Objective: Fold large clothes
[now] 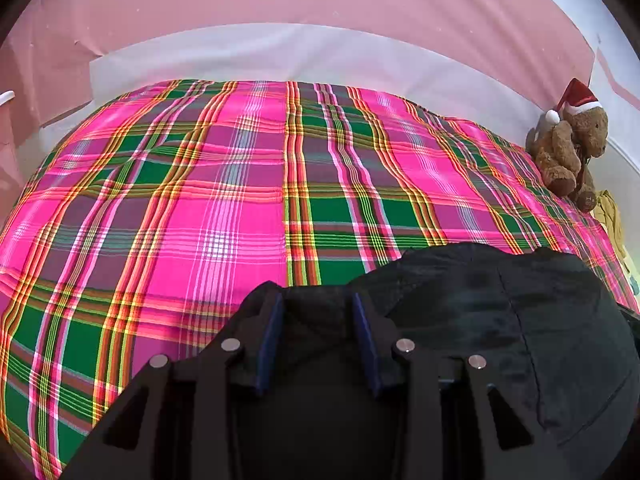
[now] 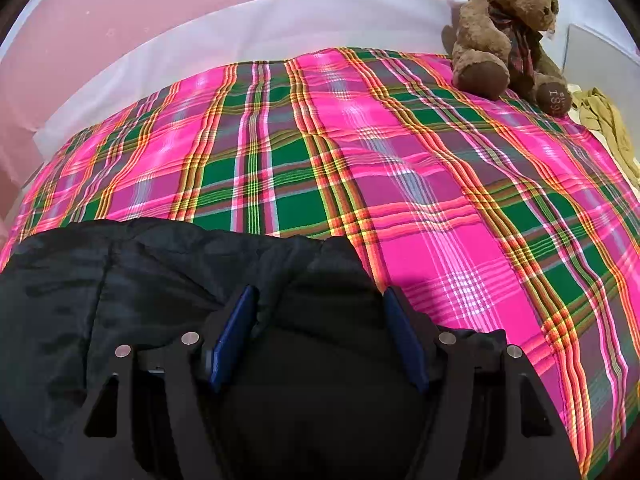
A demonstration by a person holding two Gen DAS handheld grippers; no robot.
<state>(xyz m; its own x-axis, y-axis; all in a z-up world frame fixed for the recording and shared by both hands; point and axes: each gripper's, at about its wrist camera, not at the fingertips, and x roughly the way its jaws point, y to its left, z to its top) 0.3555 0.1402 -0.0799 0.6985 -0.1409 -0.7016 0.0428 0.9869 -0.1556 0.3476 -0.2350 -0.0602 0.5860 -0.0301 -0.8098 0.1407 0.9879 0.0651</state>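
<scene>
both grippers, left (image 1: 318, 312) and right (image 2: 320, 308), straddle bunched corners of the black garment (image 1: 500, 312), jaws apart, its long edge running between them across the plaid bedspread (image 1: 200, 200).

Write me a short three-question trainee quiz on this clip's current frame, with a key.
1. True or false: the teddy bear wears a blue cap.
2. What lies between the fingers of the left gripper and the right gripper? A) yellow cloth B) black garment C) nothing
3. Fill in: the black garment rests on a ____ blanket.

Key: 1 false, its hat is red and white. 2 B; both sets of jaws stand apart around bunched black fabric. 3 plaid (pink and green).
</scene>
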